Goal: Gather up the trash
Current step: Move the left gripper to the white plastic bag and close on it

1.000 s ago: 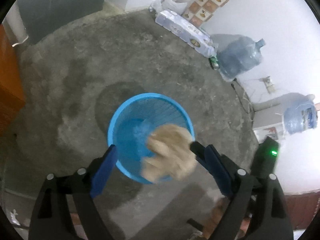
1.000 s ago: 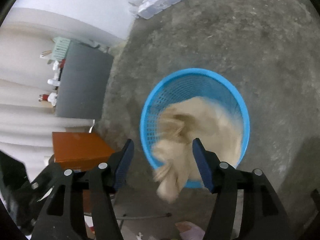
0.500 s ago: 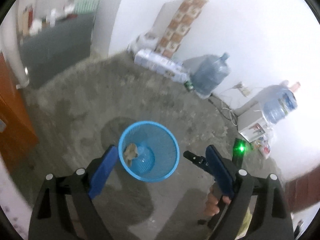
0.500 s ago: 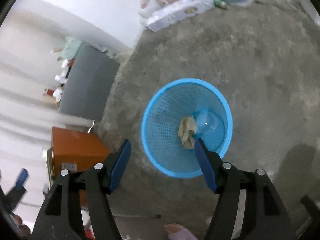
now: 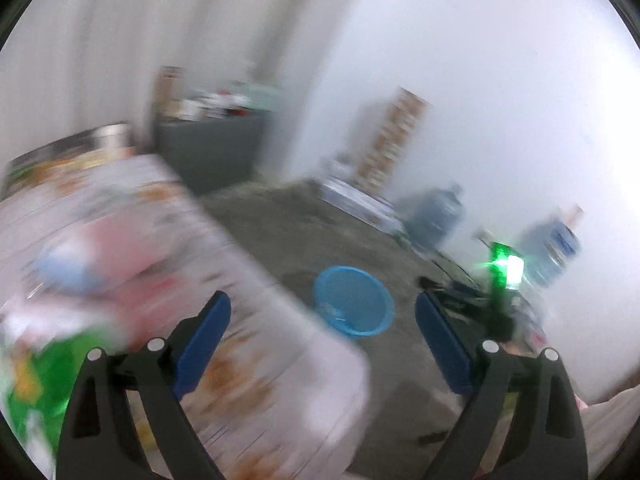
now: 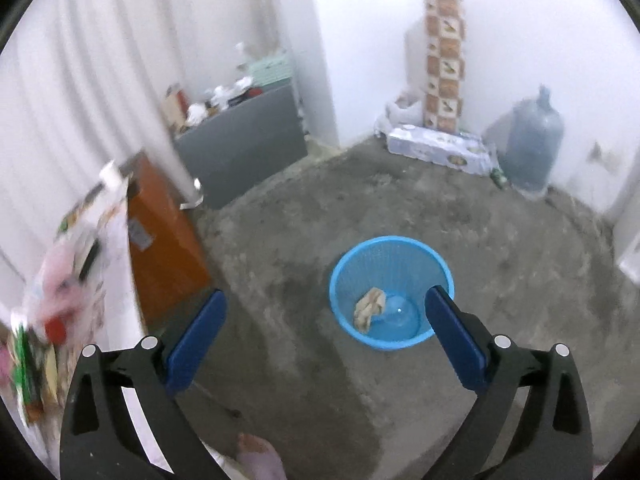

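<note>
A blue mesh wastebasket point(image 6: 391, 292) stands on the concrete floor and also shows in the blurred left wrist view point(image 5: 353, 305). A crumpled beige paper wad point(image 6: 370, 307) lies on its bottom. My right gripper point(image 6: 325, 330) is open and empty, raised above and in front of the basket. My left gripper point(image 5: 322, 334) is open and empty, over the corner of a table with a patterned cloth point(image 5: 240, 304). The right gripper's body with its green light point(image 5: 500, 268) shows in the left wrist view.
On the table are blurred items, something green point(image 5: 32, 376) and pink point(image 5: 116, 240). An orange cabinet point(image 6: 164, 240), a grey cabinet point(image 6: 244, 148), a long box point(image 6: 438, 148) and water jugs point(image 6: 534, 148) line the walls. A bare foot point(image 6: 258, 456) is below.
The beige wad dropped from the grippers into the basket. Both grippers then rose and pulled back; the left one swung left over the table.
</note>
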A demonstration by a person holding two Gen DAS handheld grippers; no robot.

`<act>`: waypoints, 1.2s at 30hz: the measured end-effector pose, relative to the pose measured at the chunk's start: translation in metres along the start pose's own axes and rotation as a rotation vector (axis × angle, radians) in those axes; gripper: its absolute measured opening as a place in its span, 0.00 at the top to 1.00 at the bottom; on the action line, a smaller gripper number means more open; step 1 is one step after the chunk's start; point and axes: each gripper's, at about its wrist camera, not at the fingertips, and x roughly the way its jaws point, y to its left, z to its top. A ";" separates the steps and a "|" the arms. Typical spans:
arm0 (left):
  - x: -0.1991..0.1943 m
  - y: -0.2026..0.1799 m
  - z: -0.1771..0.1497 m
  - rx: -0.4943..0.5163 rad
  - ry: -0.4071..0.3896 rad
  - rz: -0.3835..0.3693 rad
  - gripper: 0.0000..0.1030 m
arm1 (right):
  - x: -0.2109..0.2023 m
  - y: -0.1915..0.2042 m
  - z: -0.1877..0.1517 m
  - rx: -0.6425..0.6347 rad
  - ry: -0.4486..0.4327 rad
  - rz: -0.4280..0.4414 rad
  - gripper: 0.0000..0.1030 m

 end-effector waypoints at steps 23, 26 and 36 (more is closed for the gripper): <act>-0.115 0.142 -0.175 -0.247 -0.087 0.525 0.05 | -0.061 0.240 -0.027 -0.328 0.172 0.749 0.07; -0.094 0.148 -0.176 -0.187 -0.038 0.575 0.05 | -0.070 0.246 -0.040 -0.339 0.213 0.746 0.07; -0.067 0.162 -0.191 -0.130 0.039 0.626 0.06 | -0.054 0.252 -0.024 -0.214 0.290 0.769 0.09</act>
